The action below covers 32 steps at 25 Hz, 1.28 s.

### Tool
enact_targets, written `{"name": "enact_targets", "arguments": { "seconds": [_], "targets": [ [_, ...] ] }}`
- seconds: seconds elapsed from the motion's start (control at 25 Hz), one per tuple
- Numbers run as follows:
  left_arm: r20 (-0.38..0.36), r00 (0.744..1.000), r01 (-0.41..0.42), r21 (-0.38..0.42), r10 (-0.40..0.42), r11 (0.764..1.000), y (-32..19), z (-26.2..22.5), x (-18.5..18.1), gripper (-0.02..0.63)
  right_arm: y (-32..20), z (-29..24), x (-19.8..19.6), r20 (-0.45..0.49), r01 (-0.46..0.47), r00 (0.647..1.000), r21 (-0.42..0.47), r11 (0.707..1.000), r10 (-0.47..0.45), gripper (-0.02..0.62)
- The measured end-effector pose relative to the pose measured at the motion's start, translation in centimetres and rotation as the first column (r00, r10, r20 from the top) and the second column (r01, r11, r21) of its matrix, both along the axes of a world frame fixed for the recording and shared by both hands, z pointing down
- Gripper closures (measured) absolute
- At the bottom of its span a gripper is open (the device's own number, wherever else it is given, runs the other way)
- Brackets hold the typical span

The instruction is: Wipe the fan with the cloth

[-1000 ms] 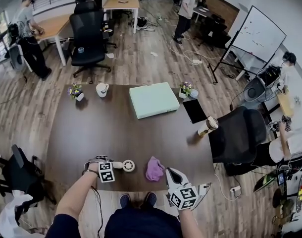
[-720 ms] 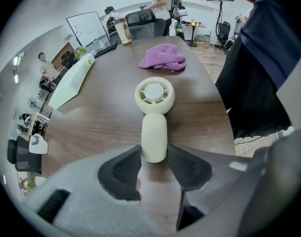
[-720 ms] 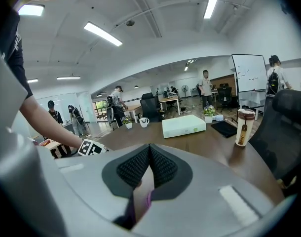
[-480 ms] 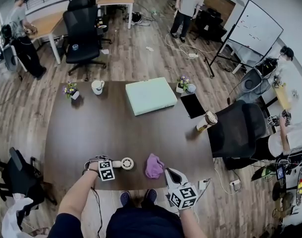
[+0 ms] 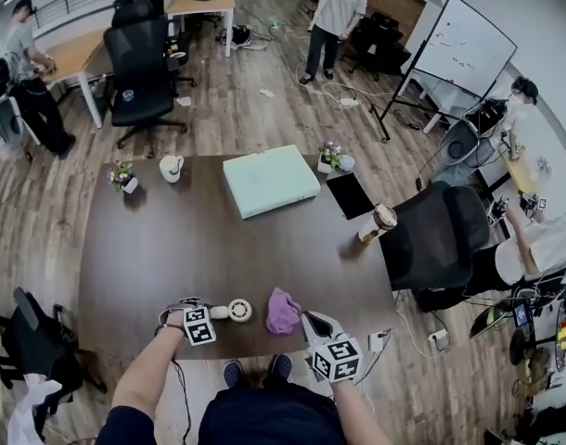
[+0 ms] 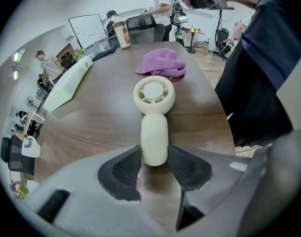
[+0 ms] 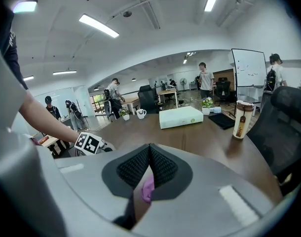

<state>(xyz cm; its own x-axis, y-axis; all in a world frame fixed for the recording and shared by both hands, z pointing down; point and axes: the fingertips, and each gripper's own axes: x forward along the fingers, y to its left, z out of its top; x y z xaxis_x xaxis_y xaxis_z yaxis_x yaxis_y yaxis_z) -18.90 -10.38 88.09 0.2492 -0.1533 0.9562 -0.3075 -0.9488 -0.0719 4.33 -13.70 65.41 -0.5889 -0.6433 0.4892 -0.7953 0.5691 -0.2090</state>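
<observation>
A cream hand-held fan (image 5: 238,311) lies flat on the dark table (image 5: 172,248) near its front edge, handle pointing left. My left gripper (image 5: 209,314) points steeply down, and its pads (image 6: 125,166) press both sides of the fan's (image 6: 154,94) handle. The purple cloth (image 5: 283,311) lies crumpled just right of the fan head, also seen beyond it in the left gripper view (image 6: 160,63). My right gripper (image 5: 306,319) hovers at the cloth's right edge with its pads together (image 7: 149,164). A bit of cloth (image 7: 147,190) shows through the gap below them.
A pale green box (image 5: 269,180), a black tablet (image 5: 349,195) and a paper cup (image 5: 377,221) stand farther back on the table. A mug (image 5: 171,168) and two small flower pots (image 5: 122,176) sit at the far edge. A black chair (image 5: 431,239) stands at the right side.
Both grippers have sunk a little toward the table. The right one has edged left, closer to the cloth. The fan and cloth have not moved on the table.
</observation>
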Motion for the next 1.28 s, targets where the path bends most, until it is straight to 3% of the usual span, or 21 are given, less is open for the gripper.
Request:
{"name": "enact_targets", "arguments": {
  "seconds": [0.24, 0.48, 0.84, 0.92, 1.04, 1.28],
  "targets": [
    [-0.059, 0.998, 0.004, 0.008, -0.003, 1.000, 0.8, -0.2, 3.4, 0.440, -0.1, 5.0, 0.1, -0.094, 0.062, 0.993, -0.078, 0.995, -0.069, 0.581],
    [-0.129, 0.990, 0.060, 0.030, -0.056, 0.998, 1.8, -0.3, 5.7, 0.440, -0.1, 10.6, -0.7, -0.191, 0.137, 0.968, -0.145, 0.980, -0.164, 0.577],
    [-0.187, 0.970, 0.165, 0.026, -0.157, 0.986, 2.7, -0.1, 6.0, 0.440, -0.9, 16.7, -2.4, -0.273, 0.203, 0.923, -0.251, 0.946, -0.271, 0.354],
    [-0.197, 0.965, 0.181, 0.026, -0.172, 0.983, 2.7, -0.1, 6.0, 0.440, -0.8, 18.3, -2.1, -0.294, 0.187, 0.914, -0.303, 0.935, -0.278, 0.337],
    [-0.206, 0.961, 0.195, 0.021, -0.187, 0.980, 2.8, -0.1, 6.2, 0.440, -0.6, 20.2, -1.1, -0.312, 0.146, 0.913, -0.351, 0.925, -0.263, 0.377],
    [-0.212, 0.957, 0.210, 0.026, -0.200, 0.977, 2.8, -0.2, 6.1, 0.440, -1.0, 21.1, -1.0, -0.339, 0.148, 0.902, -0.335, 0.930, -0.266, 0.467]
  ]
}}
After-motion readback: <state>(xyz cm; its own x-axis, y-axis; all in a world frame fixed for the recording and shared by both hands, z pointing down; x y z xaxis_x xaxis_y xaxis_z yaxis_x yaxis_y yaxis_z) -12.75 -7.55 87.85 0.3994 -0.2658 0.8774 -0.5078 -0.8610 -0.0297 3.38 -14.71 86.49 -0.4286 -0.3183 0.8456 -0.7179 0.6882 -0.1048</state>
